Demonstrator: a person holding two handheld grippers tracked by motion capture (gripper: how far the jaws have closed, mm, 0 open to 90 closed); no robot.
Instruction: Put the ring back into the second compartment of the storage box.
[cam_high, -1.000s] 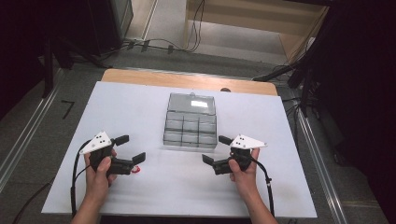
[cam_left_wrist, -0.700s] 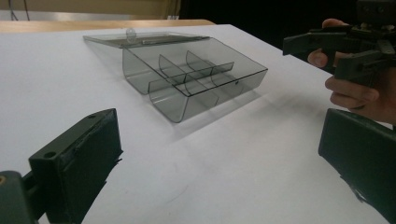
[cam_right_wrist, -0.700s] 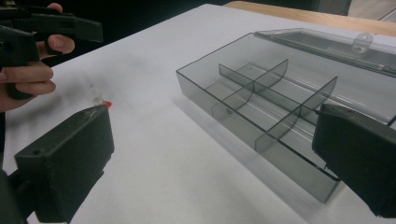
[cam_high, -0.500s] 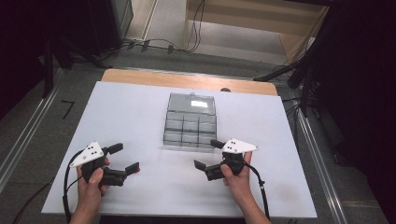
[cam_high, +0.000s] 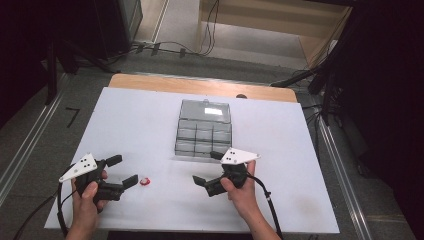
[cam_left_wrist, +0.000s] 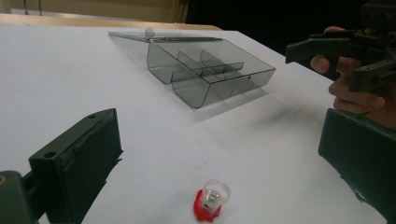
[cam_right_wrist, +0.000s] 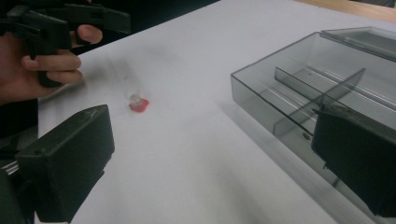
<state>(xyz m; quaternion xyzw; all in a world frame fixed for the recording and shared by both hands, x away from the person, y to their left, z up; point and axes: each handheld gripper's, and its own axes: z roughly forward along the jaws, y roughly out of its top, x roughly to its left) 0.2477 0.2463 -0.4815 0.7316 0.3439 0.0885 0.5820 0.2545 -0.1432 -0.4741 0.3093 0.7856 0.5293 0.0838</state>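
Small red-based piece with a clear ring on top (cam_high: 144, 181) lying on the white table (cam_high: 140, 120), at about 7 o'clock from the smoke-grey compartment box (cam_high: 203, 134) and well apart from it. In the left gripper view, seen resting on the bare surface low between the two black jaws (cam_left_wrist: 208, 201), touched by neither.

Left gripper (cam_high: 122, 171) held low at the table's 8 o'clock, jaws spread wide, empty, with the lower jaw tip just beside the red piece, at its 9 o'clock. Right gripper (cam_high: 207, 168) at 6 o'clock from the box, jaws likewise parted and holding nothing, upper jaw close to the box's near edge.

Box standing at table centre with its clear lid (cam_high: 205, 108) thrown back flat toward 12 o'clock. Dividers splitting the interior into several cells, all looking empty in the right gripper view (cam_right_wrist: 299, 88). From that view, red piece (cam_right_wrist: 138, 104) blurred, off at 10 o'clock, near the other hand (cam_right_wrist: 39, 65).
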